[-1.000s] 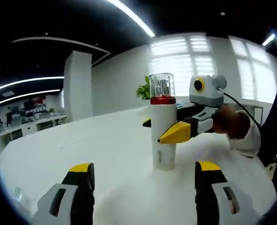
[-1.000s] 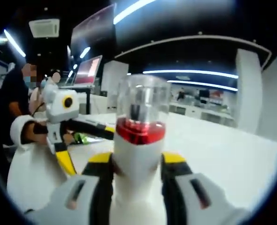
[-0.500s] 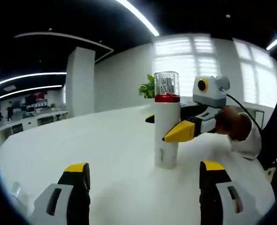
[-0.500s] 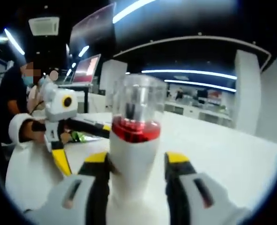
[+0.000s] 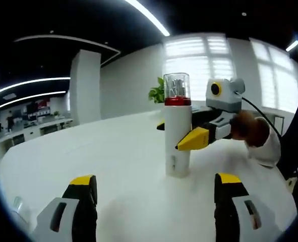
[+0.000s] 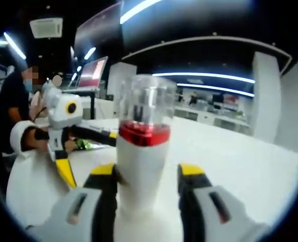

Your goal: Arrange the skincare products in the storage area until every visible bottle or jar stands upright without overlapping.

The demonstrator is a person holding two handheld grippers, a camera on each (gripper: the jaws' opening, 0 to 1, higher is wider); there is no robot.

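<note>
Left gripper view, bottle point(image 5: 177, 133) upright, cap up, right gripper point(image 5: 176, 136) jaws straddling it loosely, left gripper point(image 5: 154, 194) spread.

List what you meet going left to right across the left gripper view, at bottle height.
White pillar → plant → upright white bottle with red band and clear cap → right gripper, jaws either side of the bottle → hand holding it.

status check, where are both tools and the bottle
Right tool open, straddling white bottle, a gap showing on one side. Left tool open, short of it. Bottle upright on white table. Nothing in the way.
</note>
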